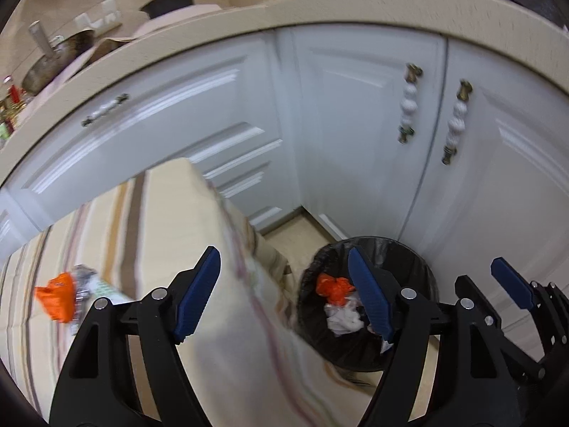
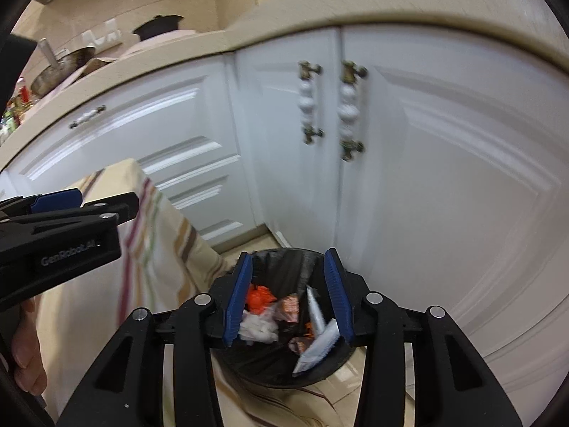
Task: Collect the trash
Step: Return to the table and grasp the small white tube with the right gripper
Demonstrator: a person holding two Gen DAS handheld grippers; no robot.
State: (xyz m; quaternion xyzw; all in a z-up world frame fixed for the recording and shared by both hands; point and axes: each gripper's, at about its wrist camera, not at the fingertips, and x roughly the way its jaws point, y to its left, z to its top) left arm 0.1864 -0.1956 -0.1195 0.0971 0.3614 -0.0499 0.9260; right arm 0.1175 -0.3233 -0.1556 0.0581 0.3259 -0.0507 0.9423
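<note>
Both claws over black bin (image 2: 281, 366), jaws apart, nothing gripped.

Left claw (image 1: 284, 295) spread wide, straddling striped worktop (image 1: 160, 220) edge; right claw (image 2: 290, 299) narrower gap, directly above bin. Orange wrapper (image 1: 57, 299) and crumpled litter (image 1: 87, 281) left on worktop at 9 o'clock. Bin holding orange, white, silver trash (image 2: 316, 341). White cabinet doors (image 2: 426, 178) close behind at 12 o'clock; worktop corner crowding bin's left rim.
</note>
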